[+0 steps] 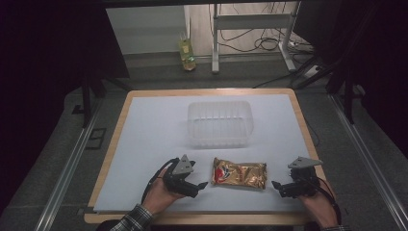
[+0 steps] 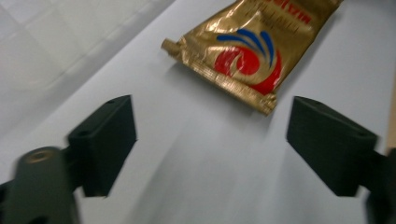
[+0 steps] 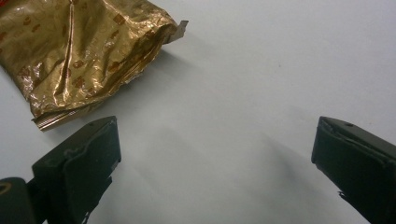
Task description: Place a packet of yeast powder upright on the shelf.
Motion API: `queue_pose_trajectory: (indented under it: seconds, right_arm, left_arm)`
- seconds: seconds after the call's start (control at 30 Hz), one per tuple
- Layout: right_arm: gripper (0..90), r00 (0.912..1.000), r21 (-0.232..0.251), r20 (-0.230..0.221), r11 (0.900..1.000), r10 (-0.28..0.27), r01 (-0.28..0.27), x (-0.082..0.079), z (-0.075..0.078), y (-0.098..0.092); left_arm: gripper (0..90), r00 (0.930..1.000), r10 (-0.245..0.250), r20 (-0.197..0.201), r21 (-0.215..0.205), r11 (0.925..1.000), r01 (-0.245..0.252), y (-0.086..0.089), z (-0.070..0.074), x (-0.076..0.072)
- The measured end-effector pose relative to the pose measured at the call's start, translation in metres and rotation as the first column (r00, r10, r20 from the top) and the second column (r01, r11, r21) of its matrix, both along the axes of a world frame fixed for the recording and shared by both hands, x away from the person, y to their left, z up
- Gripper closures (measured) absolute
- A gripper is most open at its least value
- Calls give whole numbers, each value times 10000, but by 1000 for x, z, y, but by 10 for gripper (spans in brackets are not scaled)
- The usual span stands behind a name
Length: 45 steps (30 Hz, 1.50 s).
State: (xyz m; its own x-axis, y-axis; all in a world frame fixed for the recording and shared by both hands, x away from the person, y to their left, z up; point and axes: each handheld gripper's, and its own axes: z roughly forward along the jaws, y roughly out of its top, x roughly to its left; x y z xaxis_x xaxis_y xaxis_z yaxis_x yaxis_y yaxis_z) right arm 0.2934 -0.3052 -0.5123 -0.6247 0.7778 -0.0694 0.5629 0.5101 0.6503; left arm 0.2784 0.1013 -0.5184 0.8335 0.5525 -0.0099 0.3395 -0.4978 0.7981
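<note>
**At the near edge of the table, both grippers flank the packet, nothing lifted yet**

Near the table's front edge, left of centre, the left gripper points its jaws toward the gold snack packet. In the left gripper view the jaws stand spread with bare white sheet between them, and the packet lies ahead, clear of both pads. Just right of centre the packet lies flat on the white sheet, its red-and-blue logo end toward the left gripper, its plain crinkled end toward the right. Behind it, toward the table's middle, an empty clear plastic tub waits, well apart from the packet. Toward the front right corner, the right gripper faces the packet's other end; its jaws too are spread wide over bare sheet, the packet lying just past one pad.

As I judge it, the work is at its start: the approach is made, but the grasp, the lift and the likely drop into the tub are all left.
</note>
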Motion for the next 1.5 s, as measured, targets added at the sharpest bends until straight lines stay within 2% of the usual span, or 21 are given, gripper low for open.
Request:
queue_pose_trajectory:
  seconds: [0.2,0.3,0.6,0.73,0.83,1.0,1.1,1.23,1.37,1.4,1.47,1.5]
  right_arm:
    - [16,10000,-13,8,10000,-13,13,0,0,0]
    - [16,10000,-26,6,10000,-13,13,0,0,0]
    - [16,10000,-82,-2,10000,-15,15,0,-1,0]
    - [16,10000,-97,20,9999,-44,44,0,-1,0]
    - [16,10000,-106,20,9999,-62,62,0,-1,0]
    - [16,10000,-123,15,9999,-75,75,1,-1,0]
    - [16,10000,-122,-5,9999,-76,76,1,-1,0]
    - [16,10000,-128,-13,9999,-67,67,1,-1,0]
    - [16,10000,-113,-20,9999,-76,75,1,-1,0]
    - [16,10000,-117,-18,9999,-81,80,1,-1,0]
    - [16,9999,-145,12,9998,-146,147,1,-1,0]
    - [16,9998,-134,15,9997,-194,194,1,-1,-1]
  left_arm:
    - [389,9995,-320,6,-305,9990,320,-1,4,3]
    - [455,9990,-454,-34,-427,9981,452,-4,5,5]
    - [683,9972,-744,107,-457,9961,748,-20,8,8]
    - [823,9951,-989,-80,-496,9939,984,-28,9,10]
    - [890,9936,-1133,27,-454,9925,1133,-34,10,10]
    - [894,9906,-1365,88,-548,9891,1368,-44,10,15]
    - [894,9893,-1435,255,-375,9888,1444,-53,7,19]
    - [894,9893,-1435,283,-144,9895,1439,-63,1,24]
    - [894,9894,-1451,59,-78,9894,1452,-70,-10,30]
    - [895,9902,-1395,-66,-287,9898,1392,-71,-12,31]
    - [895,9872,-1591,55,-75,9872,1591,-69,-12,31]
    - [896,9865,-1619,256,56,9868,1618,-70,-13,29]
